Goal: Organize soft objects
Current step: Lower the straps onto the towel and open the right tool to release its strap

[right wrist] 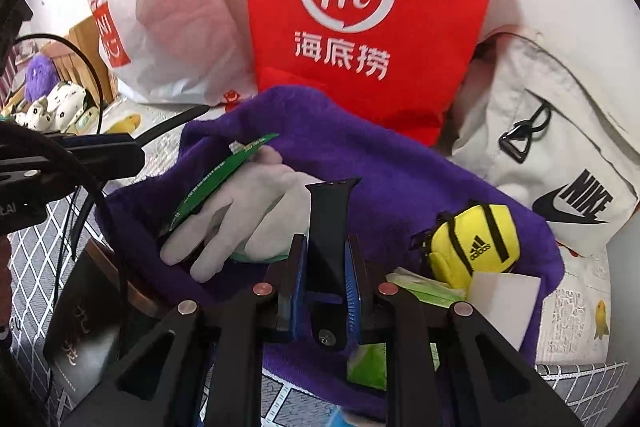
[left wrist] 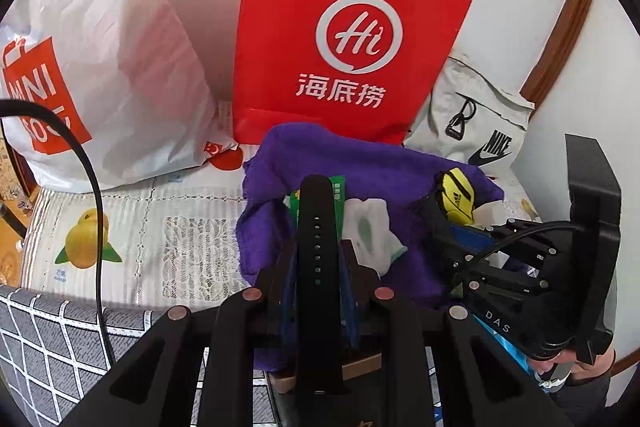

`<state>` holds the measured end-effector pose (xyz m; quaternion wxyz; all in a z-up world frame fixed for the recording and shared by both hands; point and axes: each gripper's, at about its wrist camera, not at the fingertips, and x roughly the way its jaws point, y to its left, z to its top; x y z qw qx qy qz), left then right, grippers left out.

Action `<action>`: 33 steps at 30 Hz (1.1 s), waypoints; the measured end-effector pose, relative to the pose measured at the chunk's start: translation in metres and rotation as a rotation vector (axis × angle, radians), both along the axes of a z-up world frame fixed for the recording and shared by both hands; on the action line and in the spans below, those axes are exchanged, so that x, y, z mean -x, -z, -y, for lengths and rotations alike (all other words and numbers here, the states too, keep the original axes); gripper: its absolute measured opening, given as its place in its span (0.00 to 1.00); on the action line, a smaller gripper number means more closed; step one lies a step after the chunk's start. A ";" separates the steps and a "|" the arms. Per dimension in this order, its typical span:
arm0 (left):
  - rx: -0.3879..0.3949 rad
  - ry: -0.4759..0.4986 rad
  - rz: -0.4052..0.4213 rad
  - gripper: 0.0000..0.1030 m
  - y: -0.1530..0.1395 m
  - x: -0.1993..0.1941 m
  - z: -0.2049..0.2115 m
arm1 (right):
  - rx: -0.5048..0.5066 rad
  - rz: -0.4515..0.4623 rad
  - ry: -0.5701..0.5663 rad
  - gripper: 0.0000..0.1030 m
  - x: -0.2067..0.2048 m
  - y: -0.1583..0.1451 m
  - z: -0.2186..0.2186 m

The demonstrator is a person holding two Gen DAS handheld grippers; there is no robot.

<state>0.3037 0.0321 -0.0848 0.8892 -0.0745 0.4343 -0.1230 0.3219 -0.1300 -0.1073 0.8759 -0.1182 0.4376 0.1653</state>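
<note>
Left wrist view: the left hand-held gripper (left wrist: 318, 267) has its jaws drawn nearly together and clamped on a black perforated watch strap (left wrist: 318, 227), which stands up between the blue pads and reaches over the pile ahead. That pile rests on a purple towel (left wrist: 380, 163) bunched over a lace-patterned cloth with printed fruit (left wrist: 160, 227) on the counter; on the towel lie a white glove (left wrist: 372, 231), a green card (left wrist: 338, 191) partly hidden behind the strap, and a small yellow pouch (left wrist: 456, 197). The right hand-held gripper (left wrist: 440, 223) enters from the right, its tips low over the towel beside the pouch. Behind the towel stand a red paper bag (left wrist: 352, 27), a white plastic bag (left wrist: 120, 67) and a white Nike bag (left wrist: 472, 123); a black cable (left wrist: 94, 211) crosses the left side. Right wrist view: the right hand-held gripper (right wrist: 326, 267) is likewise almost closed, gripping a shorter black strap piece (right wrist: 330, 227) upright between its pads. Directly beyond lies the white glove (right wrist: 248, 203), fingers spread toward the lower left, with the green card (right wrist: 212, 183) tilted against it. The yellow pouch (right wrist: 476, 243) sits to the right on the purple towel (right wrist: 380, 155), close to a white card (right wrist: 502, 297) and a green packet (right wrist: 370, 367). The left hand-held gripper (right wrist: 196, 113) reaches in from the left edge.
</note>
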 end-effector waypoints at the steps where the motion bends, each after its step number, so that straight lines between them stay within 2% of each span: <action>1: 0.003 0.000 -0.003 0.19 0.000 0.000 -0.001 | 0.005 -0.007 -0.003 0.18 -0.001 0.002 -0.002; 13: 0.000 -0.004 -0.008 0.19 0.000 -0.001 -0.004 | 0.053 -0.056 -0.017 0.18 -0.008 0.021 -0.014; 33: -0.006 0.003 -0.014 0.19 0.001 0.000 -0.002 | 0.065 -0.080 -0.020 0.20 -0.013 0.026 -0.017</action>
